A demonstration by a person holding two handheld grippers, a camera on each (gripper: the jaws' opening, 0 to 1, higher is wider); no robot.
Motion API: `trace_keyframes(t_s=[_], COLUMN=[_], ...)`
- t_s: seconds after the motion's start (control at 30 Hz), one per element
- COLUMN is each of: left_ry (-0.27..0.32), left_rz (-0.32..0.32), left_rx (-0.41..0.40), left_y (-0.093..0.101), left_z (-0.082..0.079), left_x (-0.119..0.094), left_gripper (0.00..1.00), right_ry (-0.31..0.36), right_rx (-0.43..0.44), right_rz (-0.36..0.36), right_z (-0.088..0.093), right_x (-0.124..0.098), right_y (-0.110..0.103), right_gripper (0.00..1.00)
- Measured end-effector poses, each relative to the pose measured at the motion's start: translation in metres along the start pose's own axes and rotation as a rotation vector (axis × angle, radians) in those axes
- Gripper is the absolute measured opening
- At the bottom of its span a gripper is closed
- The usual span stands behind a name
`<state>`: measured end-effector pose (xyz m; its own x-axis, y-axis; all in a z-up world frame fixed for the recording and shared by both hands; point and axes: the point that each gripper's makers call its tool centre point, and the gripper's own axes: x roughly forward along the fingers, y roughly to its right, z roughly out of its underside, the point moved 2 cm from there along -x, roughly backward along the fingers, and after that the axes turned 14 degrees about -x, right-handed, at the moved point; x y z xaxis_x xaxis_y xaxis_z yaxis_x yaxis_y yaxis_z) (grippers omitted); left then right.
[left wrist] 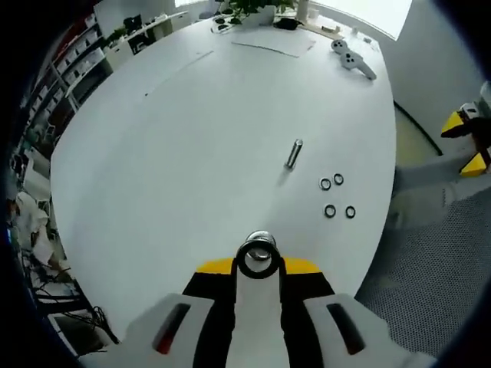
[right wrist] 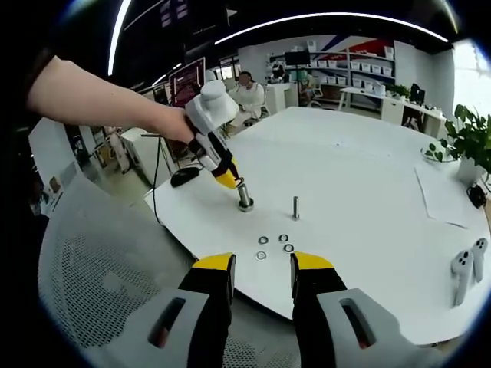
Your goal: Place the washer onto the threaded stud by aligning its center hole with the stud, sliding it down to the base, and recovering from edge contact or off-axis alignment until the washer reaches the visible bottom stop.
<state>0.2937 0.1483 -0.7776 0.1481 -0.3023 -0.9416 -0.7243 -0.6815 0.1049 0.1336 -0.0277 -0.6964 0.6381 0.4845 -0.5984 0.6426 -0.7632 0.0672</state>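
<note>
left gripper [left wrist: 259,259]: jaws pinching a threaded stud [right wrist: 245,196] upright on the table [left wrist: 192,138], washer-like ring at its top | right gripper [right wrist: 261,274]: jaws spread, holding nothing | four washers [right wrist: 263,240] loose near second stud [right wrist: 295,207] | risk: stud tips if grip shifts; washer catches off-axis on threads

Left view close over table [left wrist: 176,153]; right view farther, facing; shared stud [left wrist: 294,153]
</note>
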Motion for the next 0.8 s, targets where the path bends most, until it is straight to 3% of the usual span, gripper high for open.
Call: trace_keyframes(t_s=[0.8], left_ry=[-0.061], left_rz=[-0.038], left_rx=[0.063], left_y=[0.005], left_z=[-0.003], left_x=[0.024], left_gripper=[0.19], right_ry=[-0.007], right_rx=[-0.006], right_rz=[-0.007], right_z=[0.001], right_x=[0.001], right_y=[-0.001], right_gripper=[0.31])
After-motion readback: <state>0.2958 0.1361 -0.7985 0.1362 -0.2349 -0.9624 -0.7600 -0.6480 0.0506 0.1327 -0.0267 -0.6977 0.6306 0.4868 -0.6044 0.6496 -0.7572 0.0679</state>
